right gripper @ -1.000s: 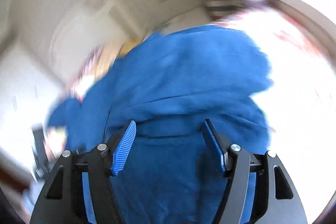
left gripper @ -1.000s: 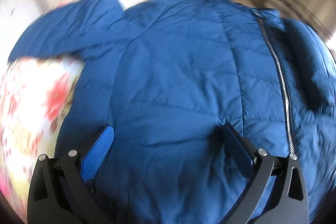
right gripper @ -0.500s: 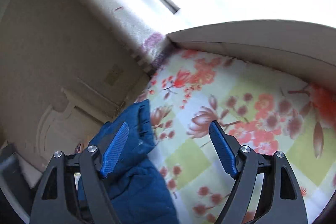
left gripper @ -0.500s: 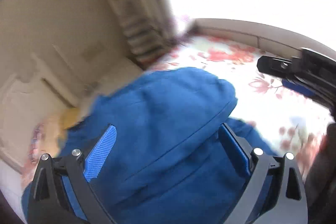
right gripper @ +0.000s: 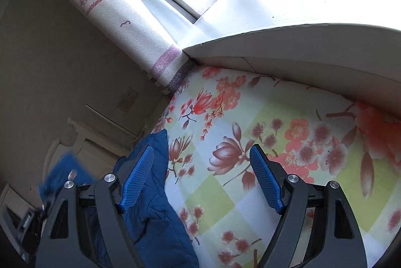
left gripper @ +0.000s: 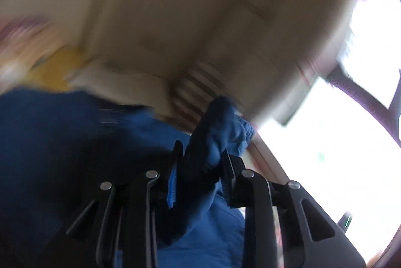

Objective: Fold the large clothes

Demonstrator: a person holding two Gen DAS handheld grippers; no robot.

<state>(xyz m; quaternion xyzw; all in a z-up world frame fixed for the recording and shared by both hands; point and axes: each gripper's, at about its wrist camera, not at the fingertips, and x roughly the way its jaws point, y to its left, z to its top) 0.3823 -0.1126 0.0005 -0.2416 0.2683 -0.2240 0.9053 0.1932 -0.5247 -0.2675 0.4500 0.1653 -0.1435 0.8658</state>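
Note:
The blue quilted jacket fills the lower left of the blurred left wrist view. My left gripper is lifted and its jaws are closing, with a bunched fold of jacket fabric pinched between the pads and sticking up past the fingertips. In the right wrist view an edge of the jacket lies on the flowered bed sheet at the lower left. My right gripper stands open just above the sheet. Its left finger is over the jacket's edge and nothing is between its fingers.
A white window ledge borders the bed on the far side, with a patterned curtain at its corner. A cream headboard and beige wall stand to the left. Bright windows glare on the right of the left wrist view.
My left gripper went from open over the jacket to narrowed on a fold of it, swinging upward toward the wall. My right gripper swung off the jacket onto the sheet, then stayed still.

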